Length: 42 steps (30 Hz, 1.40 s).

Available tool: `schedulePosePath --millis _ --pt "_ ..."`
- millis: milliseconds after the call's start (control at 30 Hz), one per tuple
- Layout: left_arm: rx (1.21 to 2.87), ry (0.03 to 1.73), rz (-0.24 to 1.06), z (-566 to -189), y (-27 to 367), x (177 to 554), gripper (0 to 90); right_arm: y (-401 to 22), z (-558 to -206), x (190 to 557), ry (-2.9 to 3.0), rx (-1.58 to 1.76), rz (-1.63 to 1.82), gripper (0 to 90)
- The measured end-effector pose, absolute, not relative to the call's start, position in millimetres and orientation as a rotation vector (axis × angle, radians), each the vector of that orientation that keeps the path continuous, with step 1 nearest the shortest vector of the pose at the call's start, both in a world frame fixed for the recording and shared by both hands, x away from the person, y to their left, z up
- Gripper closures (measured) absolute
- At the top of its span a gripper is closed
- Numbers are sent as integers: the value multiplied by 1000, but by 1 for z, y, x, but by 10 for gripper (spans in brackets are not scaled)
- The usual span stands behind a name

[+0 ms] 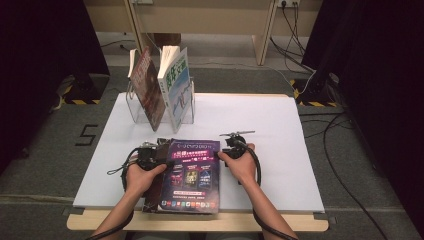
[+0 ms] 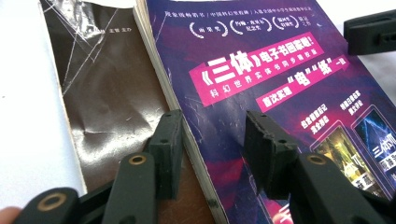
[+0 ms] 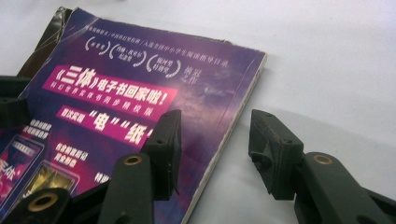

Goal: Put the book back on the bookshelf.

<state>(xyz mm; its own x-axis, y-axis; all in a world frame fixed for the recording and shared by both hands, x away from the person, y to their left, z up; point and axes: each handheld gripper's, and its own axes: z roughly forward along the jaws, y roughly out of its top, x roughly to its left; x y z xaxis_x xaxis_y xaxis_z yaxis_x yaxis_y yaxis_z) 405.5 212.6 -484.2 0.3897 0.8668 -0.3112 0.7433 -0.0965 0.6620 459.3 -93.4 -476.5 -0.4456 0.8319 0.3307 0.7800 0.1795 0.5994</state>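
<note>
The purple book (image 1: 192,172) lies flat, cover up, at the near edge of the white tabletop (image 1: 280,150), its long axis running from near to far and the top of its cover print pointing to the far side. Its dark flap (image 1: 152,192), creased and scuffed, is folded out flat on the left side. In the high view the near end of the book reaches the tabletop's near edge.

The left tongs (image 2: 212,149) stand partly open astride the book's left edge, one jaw over the dark flap and the other over the purple cover; whether the pads press on anything cannot be told. The right tongs (image 3: 215,151) stand open at the book's right edge, one jaw over the cover, the other over bare tabletop, gripping nothing.

At the far left, well apart from the book, a clear stand (image 1: 135,112) holds a dark red book (image 1: 149,90) and a pale blue book (image 1: 177,90), both leaning.
</note>
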Motion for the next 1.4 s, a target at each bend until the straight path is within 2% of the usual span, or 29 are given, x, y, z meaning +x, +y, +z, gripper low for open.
schedulePosePath --millis 567,1400 --pt "1892 1379 206 -483 211 403 557 -86 -476 493 2354 1709 1103 523" --pt "1908 1381 212 -482 209 402 558 -82 -478 505 2311 1739 1119 520"
